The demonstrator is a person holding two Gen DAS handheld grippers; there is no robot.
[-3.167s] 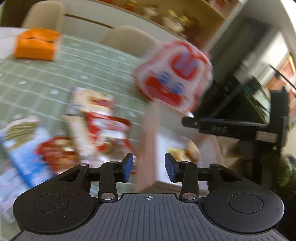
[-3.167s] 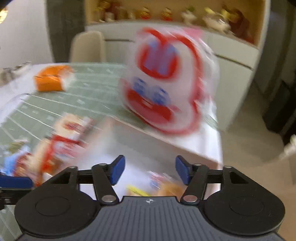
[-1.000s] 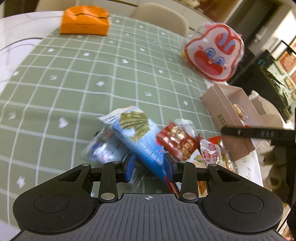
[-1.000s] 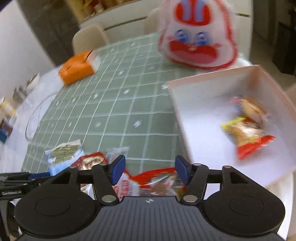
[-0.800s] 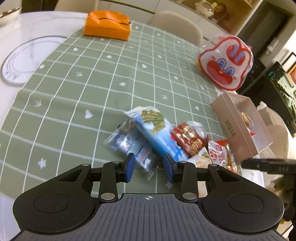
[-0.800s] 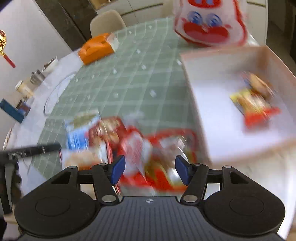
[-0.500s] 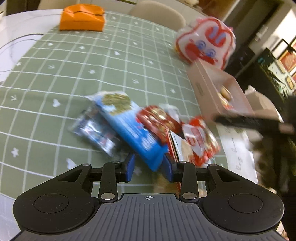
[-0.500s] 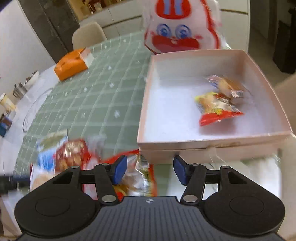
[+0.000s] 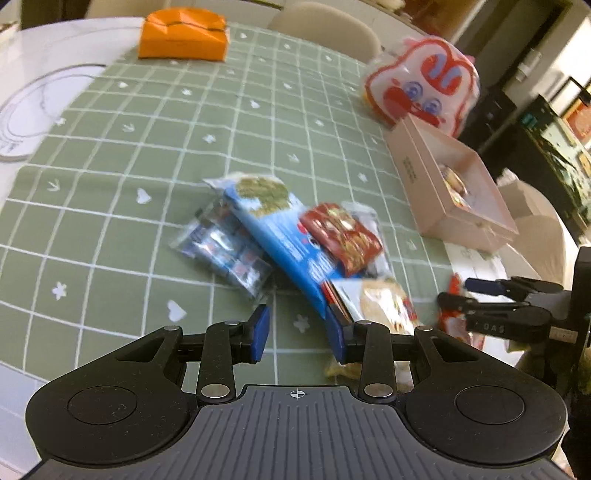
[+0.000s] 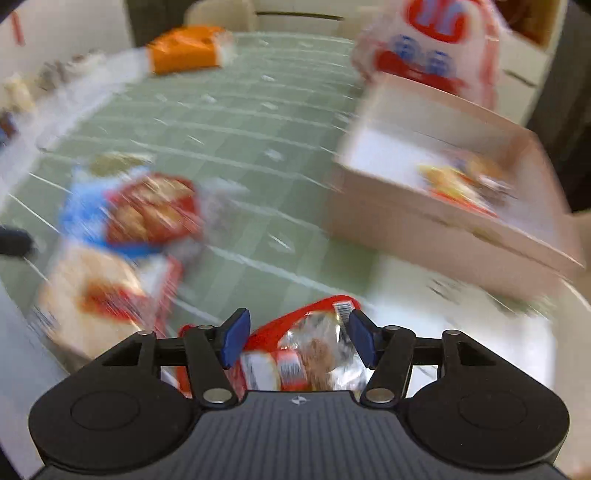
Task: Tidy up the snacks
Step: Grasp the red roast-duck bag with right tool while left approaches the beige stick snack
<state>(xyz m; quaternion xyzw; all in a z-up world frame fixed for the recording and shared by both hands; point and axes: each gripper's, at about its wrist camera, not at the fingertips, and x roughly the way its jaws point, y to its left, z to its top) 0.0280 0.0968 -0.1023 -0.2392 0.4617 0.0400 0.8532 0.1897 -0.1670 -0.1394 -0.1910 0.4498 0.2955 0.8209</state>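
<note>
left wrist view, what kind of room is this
Most likely a home dining room: a round white table under a green grid-patterned tablecloth, cream upholstered chairs tucked behind it, and wooden display shelves of ornaments along the far wall.

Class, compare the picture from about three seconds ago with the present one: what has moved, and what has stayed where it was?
The right gripper has come down from the pink box to a red-edged packet, which now lies between its opening jaws, not yet clamped. The left gripper now hangs empty over the snack pile. The rabbit bag, orange box and the box's two snacks stayed put.
</note>
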